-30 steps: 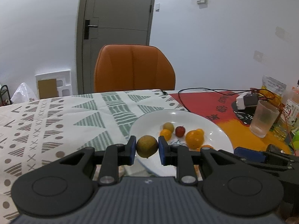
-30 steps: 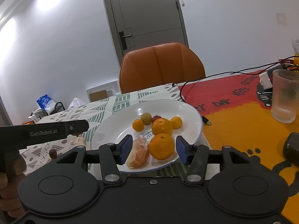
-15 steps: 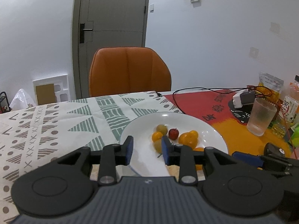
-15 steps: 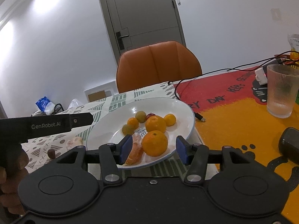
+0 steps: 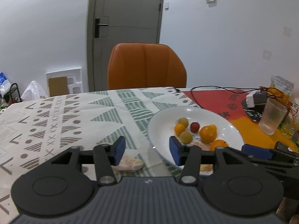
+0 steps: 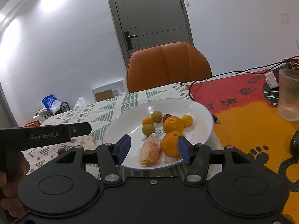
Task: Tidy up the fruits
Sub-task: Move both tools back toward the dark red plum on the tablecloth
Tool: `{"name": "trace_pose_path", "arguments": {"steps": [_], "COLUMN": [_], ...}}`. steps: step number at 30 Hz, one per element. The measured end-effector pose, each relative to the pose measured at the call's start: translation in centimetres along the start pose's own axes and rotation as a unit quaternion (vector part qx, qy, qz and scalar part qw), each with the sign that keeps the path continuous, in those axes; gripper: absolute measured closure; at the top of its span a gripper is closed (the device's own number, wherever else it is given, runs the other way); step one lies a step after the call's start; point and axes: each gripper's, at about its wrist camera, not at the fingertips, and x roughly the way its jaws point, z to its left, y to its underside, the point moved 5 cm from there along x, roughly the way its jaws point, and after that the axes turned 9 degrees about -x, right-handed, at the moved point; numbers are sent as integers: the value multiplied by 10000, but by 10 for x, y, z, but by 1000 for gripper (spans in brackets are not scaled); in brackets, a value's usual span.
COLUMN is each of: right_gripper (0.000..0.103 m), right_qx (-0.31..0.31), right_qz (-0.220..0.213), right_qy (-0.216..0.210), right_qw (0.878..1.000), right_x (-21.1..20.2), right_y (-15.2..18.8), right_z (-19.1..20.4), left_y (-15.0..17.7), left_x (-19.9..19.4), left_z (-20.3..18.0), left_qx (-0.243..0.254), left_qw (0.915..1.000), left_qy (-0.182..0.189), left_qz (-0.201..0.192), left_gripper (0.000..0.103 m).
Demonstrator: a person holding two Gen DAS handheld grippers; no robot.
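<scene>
Left tool (image 5: 145, 150): jaws opening, nothing between the pads, hovering at the near-left rim of the plate (image 5: 162, 123). Released, no fruit in it.

Right tool (image 6: 153, 149): jaws opening a little, parted over the near edge of the plate. An orange (image 6: 171, 143) and a peeled segment (image 6: 151, 149) lie in the gap on the plate; whether the right pad touches the orange, cannot tell. Not clamped on either.

Fruit count on the plate, from the right wrist view:
- 2 large oranges: the near one, and another (image 6: 172, 124) behind it
- 2 small orange fruits: one at left (image 6: 148, 121), one at right (image 6: 187, 120)
- 2 green-brown round fruits: near (image 6: 148, 129), far (image 6: 156, 116)
- 1 small red fruit (image 6: 167, 116)
- 1 peeled segment

That makes 8 pieces on the plate, clustered in its centre and near half.

Off the plate: 1 more peeled piece (image 5: 130, 165) on the patterned cloth (image 5: 74, 115), just left of the plate, below the left tool's left pad.

Further out on the surface: 1 ribbed glass (image 6: 289, 95) on the red-and-yellow mat (image 6: 243, 112) to the right, 1 black cable (image 5: 214, 88). Behind the surface: 1 orange chair (image 5: 146, 67), 1 grey door (image 5: 127, 28).
</scene>
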Motion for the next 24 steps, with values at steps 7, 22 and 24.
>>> {"name": "trace_pose_path", "arguments": {"steps": [7, 22, 24], "right_gripper": [39, 0, 0], "right_qx": [11, -117, -140], "right_qz": [-35, -218, -219], "right_qy": [-85, -222, -262], "right_qw": [10000, 9994, 9993], "right_x": [-3, -2, -1], "right_y": [-1, -8, -8], "right_z": [9, 39, 44], "left_y": [3, 3, 3], "left_x": [-9, -27, -29], "left_z": [16, 60, 66], "left_qx": [-73, -309, -350], "left_qw": [9996, 9962, 9956], "left_qy": [-284, -793, -836], "left_qz": [-46, -208, -227], "left_gripper": [29, 15, 15]}}
